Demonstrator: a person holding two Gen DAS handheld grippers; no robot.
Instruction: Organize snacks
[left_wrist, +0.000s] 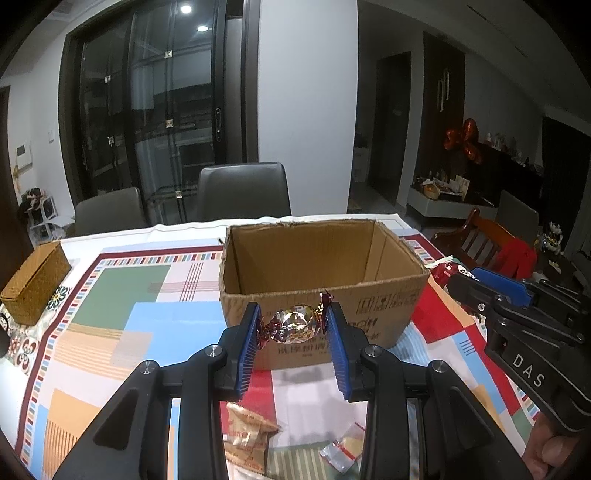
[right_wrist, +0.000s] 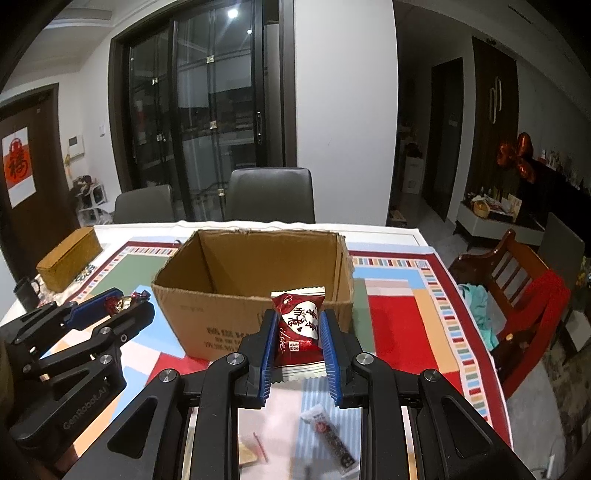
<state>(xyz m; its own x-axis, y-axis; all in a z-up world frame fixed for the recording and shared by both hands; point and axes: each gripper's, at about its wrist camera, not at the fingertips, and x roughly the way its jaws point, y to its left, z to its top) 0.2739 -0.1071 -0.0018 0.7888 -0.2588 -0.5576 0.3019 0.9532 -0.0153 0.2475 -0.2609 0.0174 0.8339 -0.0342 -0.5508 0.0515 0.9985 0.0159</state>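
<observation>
Foil candy (left_wrist: 295, 325), red packet (right_wrist: 298, 328) held before open carton (left_wrist: 317, 258).

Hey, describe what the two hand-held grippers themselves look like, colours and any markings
Both the left hand-held gripper and the right hand-held gripper have matte black angular linkage bodies, silver pivot screws and ribbed blue finger pads. White lettering marks their sides: GenRoboT.AI, DAS. No cables visible.

Right tongs (right_wrist: 298, 334) grip a red snack packet (right_wrist: 298, 326) before an open cardboard box (right_wrist: 255, 291); left tongs (right_wrist: 122, 306) hold a foil candy (right_wrist: 119, 303).
</observation>
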